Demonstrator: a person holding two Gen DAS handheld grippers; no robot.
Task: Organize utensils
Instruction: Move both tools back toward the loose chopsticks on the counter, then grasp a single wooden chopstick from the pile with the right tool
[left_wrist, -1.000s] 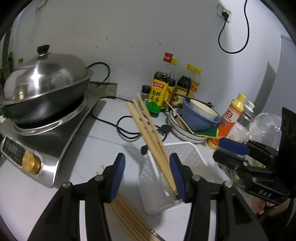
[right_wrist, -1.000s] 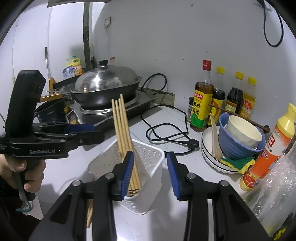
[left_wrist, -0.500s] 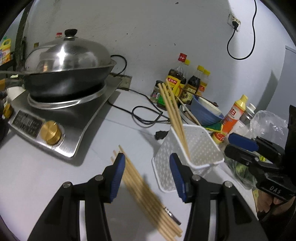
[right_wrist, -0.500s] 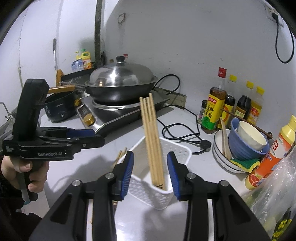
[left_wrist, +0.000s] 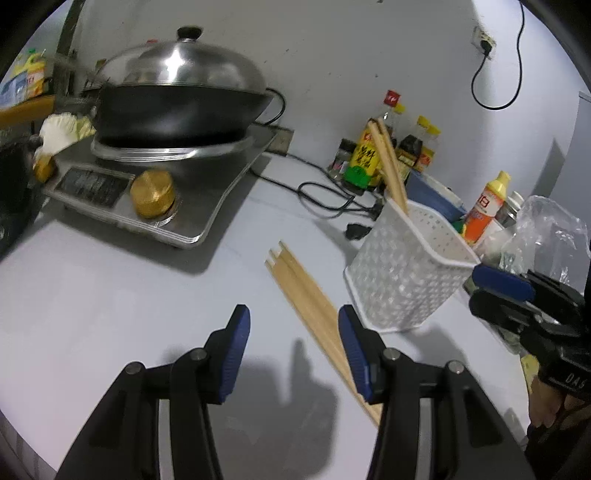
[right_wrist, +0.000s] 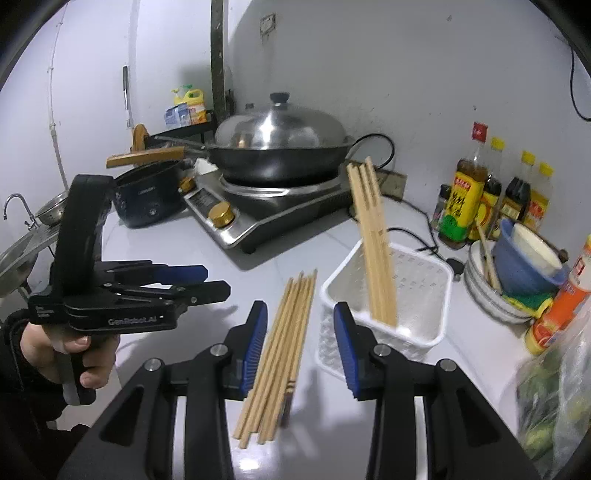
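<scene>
Left claw (left_wrist: 293, 354): blue pads spread apart, nothing between them, hovering over the white desk (left_wrist: 110, 314). In the right wrist view it shows at the far left, held in a bare hand (right_wrist: 70, 354), and there too the pads sit apart.
Right claw (right_wrist: 300, 343): fingers wide apart, gripping nothing, poised above the near end of the loose sticks. From the left wrist view it pokes in at the right edge.
Loose chopsticks (right_wrist: 280, 350): a bundle of wooden sticks lying flat on the desk, just left of the basket, running from near to far. In the left wrist view the same bundle (left_wrist: 314, 314) passes under that claw's right pad.
Basket (right_wrist: 417, 306): white perforated plastic, upright on the desk, right of the loose bundle.
Standing chopsticks (right_wrist: 373, 240): several already in the basket, leaning with tips high above the rim.
Wok (right_wrist: 280, 147): black pan under a steel domed lid, sitting on a silver cooker (right_wrist: 266, 210) with a brass knob, at the far left of the desk.
Sauce bottles (right_wrist: 491, 192): a row of dark bottles against the far wall, right of the cooker.
Bowls (right_wrist: 524, 258): a blue bowl with a white one inside, stacked on plates, right of the basket.
Orange bottle (right_wrist: 565, 295): yellow base, at the right edge.
Cable (left_wrist: 325, 195): black cord trailing on the desk behind the basket.
</scene>
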